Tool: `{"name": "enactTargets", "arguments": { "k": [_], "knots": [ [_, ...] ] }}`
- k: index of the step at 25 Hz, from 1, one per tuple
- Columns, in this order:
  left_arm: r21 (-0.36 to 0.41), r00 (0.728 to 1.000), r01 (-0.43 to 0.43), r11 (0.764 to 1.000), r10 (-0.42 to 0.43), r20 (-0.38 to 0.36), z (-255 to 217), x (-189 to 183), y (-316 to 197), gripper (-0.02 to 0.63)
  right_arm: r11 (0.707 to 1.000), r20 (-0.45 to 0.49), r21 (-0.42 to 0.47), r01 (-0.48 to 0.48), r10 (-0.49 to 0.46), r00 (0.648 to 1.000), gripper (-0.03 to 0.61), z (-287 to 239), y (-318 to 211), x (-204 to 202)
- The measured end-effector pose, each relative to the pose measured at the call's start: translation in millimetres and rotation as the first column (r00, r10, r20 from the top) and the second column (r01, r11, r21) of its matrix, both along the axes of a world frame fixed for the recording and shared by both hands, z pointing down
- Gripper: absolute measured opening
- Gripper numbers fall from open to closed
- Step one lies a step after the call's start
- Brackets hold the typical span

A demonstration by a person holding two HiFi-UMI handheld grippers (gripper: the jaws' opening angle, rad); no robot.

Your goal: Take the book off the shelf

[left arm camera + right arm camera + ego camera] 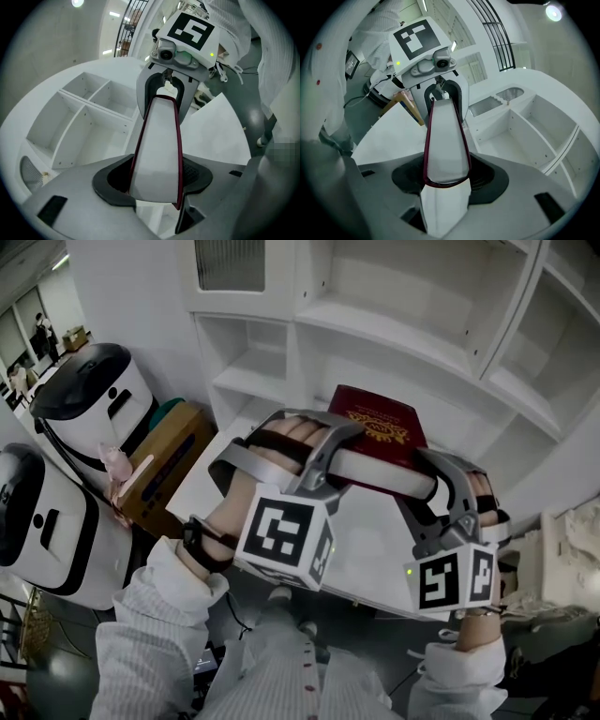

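While left tongs [154,178] and right tongs [446,178] clamp book [380,427] | outside shelf [394,334]

A rounded white machine [89,399] with a dark glossy top stood at the left, and a second machine [47,521] of the same kind stood nearer. Just beside them sat a brown cardboard box [171,457], with a pink object [116,476] at its near corner and something teal [169,409] behind it. Far off in the upper left corner, a person [41,332] stood in a bright room. A white counter [370,540] lay below. Seen from the other side, a black railing [499,42] curved beneath a round ceiling light [553,12].
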State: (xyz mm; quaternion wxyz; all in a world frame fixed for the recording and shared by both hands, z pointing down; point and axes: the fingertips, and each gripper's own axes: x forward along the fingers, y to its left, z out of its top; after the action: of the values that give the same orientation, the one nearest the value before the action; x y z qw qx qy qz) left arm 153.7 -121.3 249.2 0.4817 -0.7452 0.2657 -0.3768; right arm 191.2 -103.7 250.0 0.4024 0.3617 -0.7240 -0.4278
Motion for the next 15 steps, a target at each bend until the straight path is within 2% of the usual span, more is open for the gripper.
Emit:
{"name": "enactTargets", "arguments": {
  "k": [7,15],
  "knots": [
    [-0.142,1.0,-0.02,0.99,0.023,0.02,54,12,15,0.256,0.993,0.037,-0.12,-0.006,0.01,0.999,0.229,50,16,10],
    [-0.264,0.997,-0.059,0.963,0.069,0.027,99,26,34,0.256,0.974,0.053,-0.226,-0.034,0.047,0.997,0.23,92,37,24]
  ]
}}
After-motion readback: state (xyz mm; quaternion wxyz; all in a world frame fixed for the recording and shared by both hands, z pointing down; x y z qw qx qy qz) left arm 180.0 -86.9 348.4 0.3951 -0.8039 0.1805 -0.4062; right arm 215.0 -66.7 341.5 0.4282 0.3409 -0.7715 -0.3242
